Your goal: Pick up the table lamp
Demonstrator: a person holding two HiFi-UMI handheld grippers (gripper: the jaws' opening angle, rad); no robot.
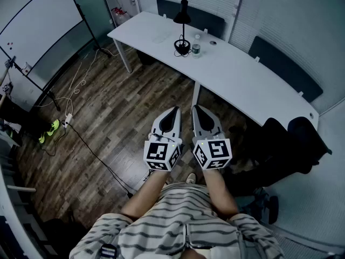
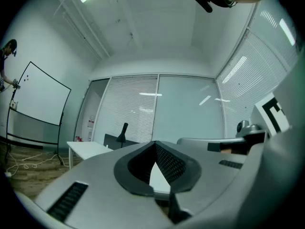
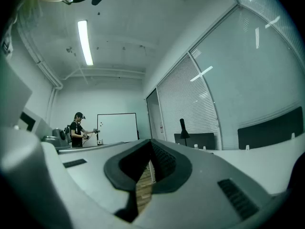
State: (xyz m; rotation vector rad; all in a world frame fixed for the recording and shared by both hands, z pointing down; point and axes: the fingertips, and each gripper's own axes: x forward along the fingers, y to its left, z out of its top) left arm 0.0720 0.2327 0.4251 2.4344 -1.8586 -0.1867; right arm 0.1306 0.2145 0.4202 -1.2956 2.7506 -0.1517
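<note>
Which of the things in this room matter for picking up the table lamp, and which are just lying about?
For the job:
- table lamp, standing on the white table
- left gripper and right gripper, both shut and empty

Lying about:
- bottle beside the lamp's base
- whiteboard
- power strip on the floor
</note>
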